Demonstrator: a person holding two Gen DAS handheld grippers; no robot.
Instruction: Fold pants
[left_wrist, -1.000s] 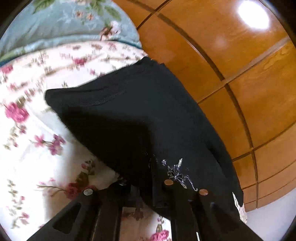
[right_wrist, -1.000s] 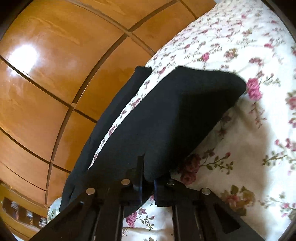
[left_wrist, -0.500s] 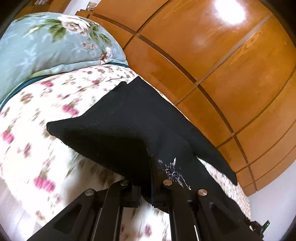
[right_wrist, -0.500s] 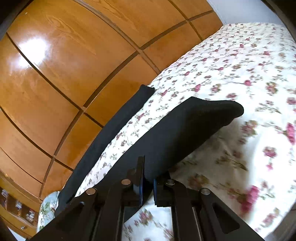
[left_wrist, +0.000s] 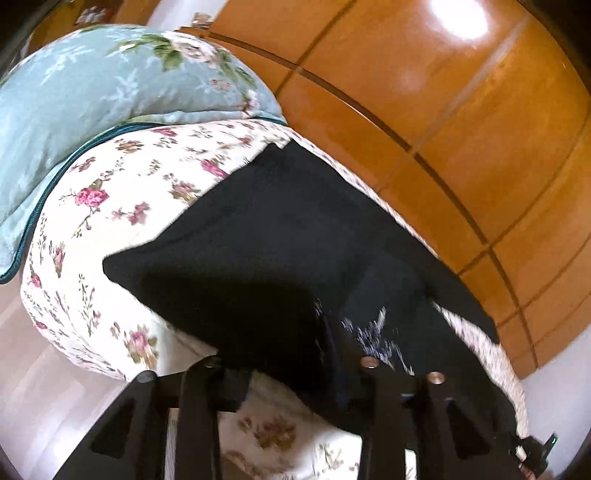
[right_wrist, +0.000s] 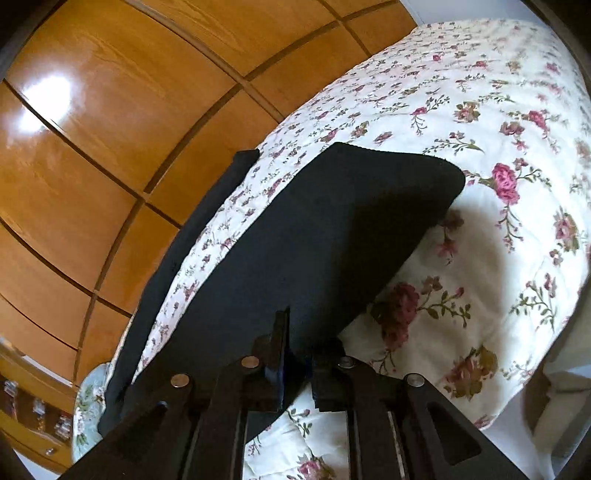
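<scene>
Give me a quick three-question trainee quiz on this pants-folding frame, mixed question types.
1. True or false: the black pants lie on a flowered bedspread.
2. In the left wrist view, what sits beyond the bedspread, top left? A) a blue flowered pillow B) a laundry basket C) a chair
3. Fill in: behind the bed stands a glossy ____ panelled wall.

Key: 1 true. 2 A, the pillow. 3 wooden.
</scene>
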